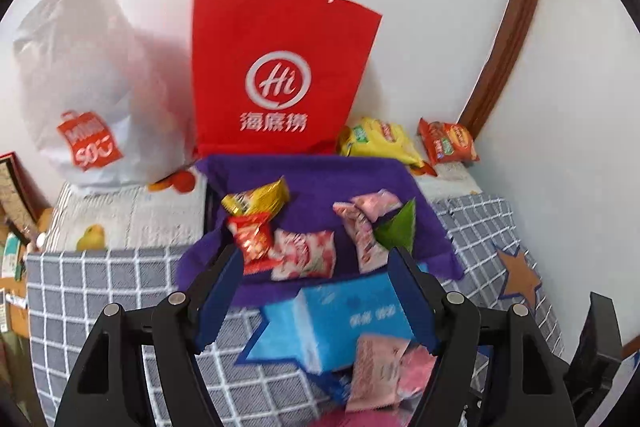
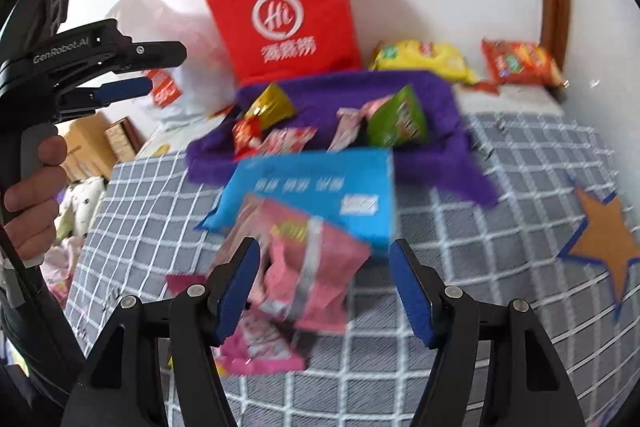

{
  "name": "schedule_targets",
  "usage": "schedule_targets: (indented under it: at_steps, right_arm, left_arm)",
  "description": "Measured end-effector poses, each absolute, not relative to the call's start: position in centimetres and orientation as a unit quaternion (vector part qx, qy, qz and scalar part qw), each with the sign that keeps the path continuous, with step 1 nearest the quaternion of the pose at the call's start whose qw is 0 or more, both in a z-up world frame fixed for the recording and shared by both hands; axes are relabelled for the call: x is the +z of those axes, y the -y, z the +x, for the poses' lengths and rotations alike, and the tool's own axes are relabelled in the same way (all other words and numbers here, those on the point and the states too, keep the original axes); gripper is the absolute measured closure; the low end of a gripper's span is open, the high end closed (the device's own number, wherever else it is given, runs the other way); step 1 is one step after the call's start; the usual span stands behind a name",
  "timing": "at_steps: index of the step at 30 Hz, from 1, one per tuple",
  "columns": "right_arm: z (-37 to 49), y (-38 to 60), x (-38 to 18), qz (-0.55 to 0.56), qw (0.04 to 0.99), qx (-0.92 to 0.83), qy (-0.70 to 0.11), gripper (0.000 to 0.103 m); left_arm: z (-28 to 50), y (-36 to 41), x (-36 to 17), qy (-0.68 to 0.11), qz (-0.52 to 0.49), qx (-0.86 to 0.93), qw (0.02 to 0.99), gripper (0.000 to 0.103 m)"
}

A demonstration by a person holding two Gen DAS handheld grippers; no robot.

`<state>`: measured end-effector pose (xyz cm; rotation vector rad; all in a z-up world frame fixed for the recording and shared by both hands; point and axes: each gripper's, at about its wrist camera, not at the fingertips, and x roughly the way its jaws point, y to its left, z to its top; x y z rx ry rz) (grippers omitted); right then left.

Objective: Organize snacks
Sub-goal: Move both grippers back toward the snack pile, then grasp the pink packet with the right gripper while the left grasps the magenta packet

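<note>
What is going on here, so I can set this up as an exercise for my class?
A person is sorting snacks on a checked cloth, holding a hand-held gripper in each hand. Both are open and empty. The right hand-held gripper hovers over pink snack packets lying against a blue tissue pack. The left hand-held gripper points toward the purple tray, which already holds several wrapped snacks. A red paper bag stands behind it.
</note>
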<state>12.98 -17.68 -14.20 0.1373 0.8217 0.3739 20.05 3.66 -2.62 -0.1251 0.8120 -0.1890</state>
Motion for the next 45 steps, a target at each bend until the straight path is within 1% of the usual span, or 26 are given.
schedule_targets:
  at_steps: [3, 10, 13, 16, 19, 25, 31, 38, 45]
  right_arm:
    - [12.6, 16.9, -14.9, 0.076, 0.894, 0.189, -0.399, 0.036]
    - [13.8, 16.0, -17.9, 0.108, 0.874, 0.179, -0.438, 0.036]
    - [14.4, 16.1, -18.3, 0.124, 0.869, 0.177, -0.446, 0.037]
    - [14.2, 16.6, -17.7, 0.134, 0.875, 0.177, -0.431, 0.049]
    - [13.7, 17.4, -17.1, 0.135, 0.876, 0.187, -0.424, 0.052]
    - [12.1, 20.0, -15.9, 0.105, 0.893, 0.158, -0.409, 0.052]
    - [10.9, 22.5, -16.3, 0.098, 0.901, 0.133, -0.402, 0.052]
    - [11.1, 22.6, -17.8, 0.097, 0.892, 0.137, -0.419, 0.052]
    - [10.8, 22.1, -18.3, 0.075, 0.894, 0.146, -0.417, 0.052]
  left_arm:
    - [18.7, -4.6, -3.3, -0.398, -0.059, -0.081, 0.912, 0.03]
    - [16.1, -6.2, -5.4, -0.411, -0.071, -0.068, 0.906, 0.03]
    - [15.1, -6.6, -6.8, -0.423, -0.078, -0.061, 0.901, 0.03]
    - [14.3, -6.6, -8.1, -0.436, -0.08, -0.062, 0.894, 0.03]
    - [13.4, -6.6, -9.3, -0.446, -0.084, -0.063, 0.889, 0.03]
    - [12.1, -5.2, -11.2, -0.463, -0.097, -0.093, 0.876, 0.03]
    - [10.8, -3.2, -13.2, -0.487, -0.112, -0.14, 0.855, 0.03]
    - [11.2, -1.1, -15.8, -0.52, -0.144, -0.166, 0.826, 0.027]
    - [12.4, 0.1, -17.3, -0.529, -0.167, -0.163, 0.816, 0.025]
